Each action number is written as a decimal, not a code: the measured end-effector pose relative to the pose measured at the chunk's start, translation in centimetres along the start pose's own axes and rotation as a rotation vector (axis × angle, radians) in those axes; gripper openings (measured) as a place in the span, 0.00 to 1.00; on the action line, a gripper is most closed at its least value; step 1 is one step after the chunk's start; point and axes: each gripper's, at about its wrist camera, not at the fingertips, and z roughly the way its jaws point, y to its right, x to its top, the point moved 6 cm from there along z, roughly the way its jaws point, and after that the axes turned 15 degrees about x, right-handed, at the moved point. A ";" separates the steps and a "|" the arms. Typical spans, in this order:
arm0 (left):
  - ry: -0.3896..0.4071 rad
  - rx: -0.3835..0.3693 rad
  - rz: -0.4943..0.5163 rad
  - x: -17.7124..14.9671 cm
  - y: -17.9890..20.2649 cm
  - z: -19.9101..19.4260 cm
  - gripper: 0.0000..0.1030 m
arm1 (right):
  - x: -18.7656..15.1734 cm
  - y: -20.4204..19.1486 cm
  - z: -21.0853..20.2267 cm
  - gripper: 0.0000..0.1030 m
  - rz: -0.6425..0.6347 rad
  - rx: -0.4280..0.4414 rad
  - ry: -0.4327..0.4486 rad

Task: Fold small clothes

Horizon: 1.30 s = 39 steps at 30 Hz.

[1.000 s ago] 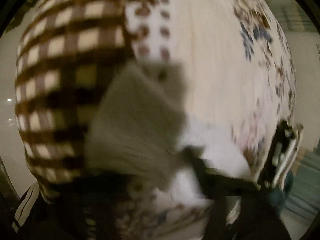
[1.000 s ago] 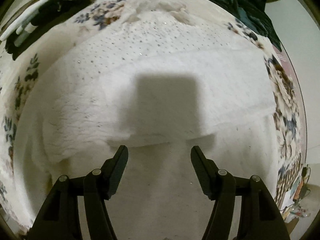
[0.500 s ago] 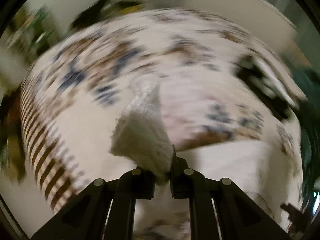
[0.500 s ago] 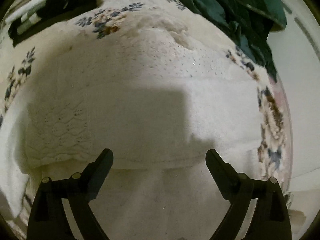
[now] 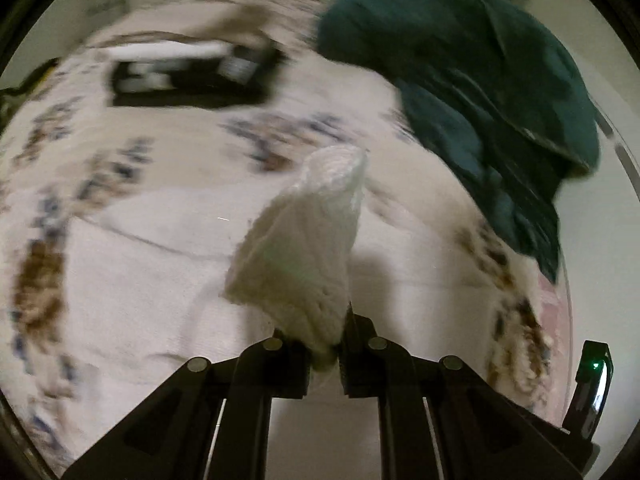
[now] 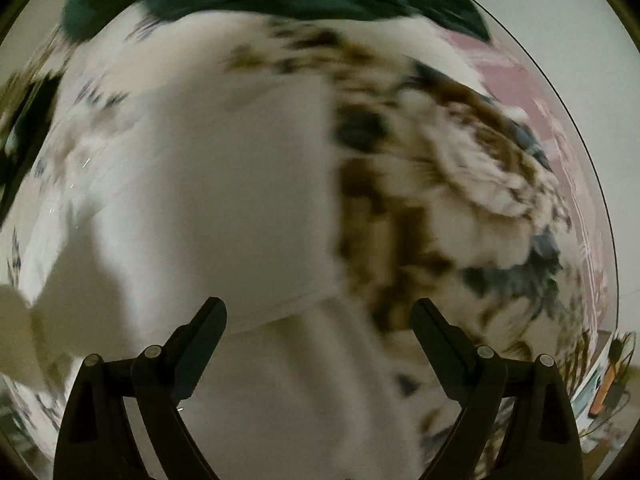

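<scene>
Between the left gripper's (image 5: 324,354) fingers, white knit garment (image 5: 304,252) extends forward.

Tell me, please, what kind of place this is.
Probably a bedroom at home: clothes lie on a floral bedspread, among them a dark green garment and a white knit garment, with plain wall behind.

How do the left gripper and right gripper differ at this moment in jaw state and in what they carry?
The left gripper is shut on a corner of the white knit garment, which stands up from its jaws; the right gripper is wide open and holds nothing. The left gripper lifts cloth clear of the floral cover; the right gripper only hangs over white cloth lying flat there. Both are black two-finger grippers above the same cover.
</scene>
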 end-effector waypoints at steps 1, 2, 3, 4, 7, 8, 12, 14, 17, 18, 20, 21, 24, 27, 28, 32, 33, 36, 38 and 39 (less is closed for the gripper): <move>-0.007 0.000 0.013 -0.4 1.4 0.3 0.08 | 0.6 1.4 -0.2 0.92 0.015 0.004 0.000; -0.019 -0.001 0.035 -0.7 3.3 0.8 0.09 | 1.3 2.8 -0.4 0.92 0.027 0.010 -0.001; -0.036 -0.011 0.051 -1.1 4.8 1.2 0.10 | 1.7 3.6 -0.6 0.92 0.033 0.019 -0.002; -0.060 -0.028 0.065 -1.5 6.2 1.6 0.12 | 2.1 4.4 -0.7 0.92 0.036 0.030 -0.005; -0.091 -0.020 0.126 -2.4 9.4 2.1 0.31 | 3.4 6.3 -1.0 0.92 0.036 0.093 -0.018; -0.089 -0.024 0.144 -2.3 9.7 1.8 0.42 | 4.0 6.8 -1.2 0.92 0.032 0.127 -0.023; -0.040 0.028 0.145 -1.1 6.0 -0.7 0.90 | 5.0 7.0 -2.2 0.92 0.024 0.228 -0.038; -0.012 0.092 0.092 -0.4 1.5 -1.6 0.90 | 5.8 6.5 -2.9 0.92 0.027 0.306 -0.046; 0.033 0.312 0.031 0.3 -6.9 -1.9 0.90 | 6.7 4.9 -3.4 0.92 0.030 0.401 -0.049; 0.036 0.403 0.028 0.3 -9.7 -1.5 0.90 | 7.0 4.1 -3.3 0.92 0.037 0.437 -0.054; -0.001 0.493 0.014 0.0 -13.7 -0.1 0.90 | 7.5 2.2 -2.7 0.92 0.048 0.493 -0.070; -0.032 0.526 -0.008 -0.3 -15.7 0.8 0.90 | 7.6 1.3 -2.3 0.92 0.044 0.507 -0.080; -0.082 0.575 -0.048 -0.7 -19.1 2.5 0.90 | 7.6 -1.9 0.1 0.92 0.017 0.528 -0.129; -0.111 0.599 -0.112 -0.9 -21.5 3.3 0.90 | 6.9 -4.8 3.4 0.61 -0.056 0.495 -0.211; -0.112 0.601 -0.130 -1.0 -21.9 3.4 0.90 | 6.5 -5.6 4.4 0.35 -0.086 0.476 -0.239; -0.123 0.591 -0.201 -0.9 -22.9 4.0 0.90 | 5.5 -7.6 5.8 0.00 -0.244 0.356 -0.199; -0.123 0.586 -0.208 -0.7 -22.8 4.3 0.90 | 5.8 -7.8 4.9 0.00 -0.282 0.331 -0.150; -0.116 0.567 -0.214 0.2 -22.3 5.4 0.90 | 7.9 -6.4 2.1 0.00 -0.302 0.280 -0.021; -0.115 0.561 -0.215 1.0 -22.2 6.4 0.90 | 9.2 -4.5 2.0 0.00 -0.259 0.268 -0.023; -0.118 0.567 -0.222 1.4 -22.5 6.7 0.90 | 9.4 -3.6 2.3 0.00 -0.231 0.271 -0.044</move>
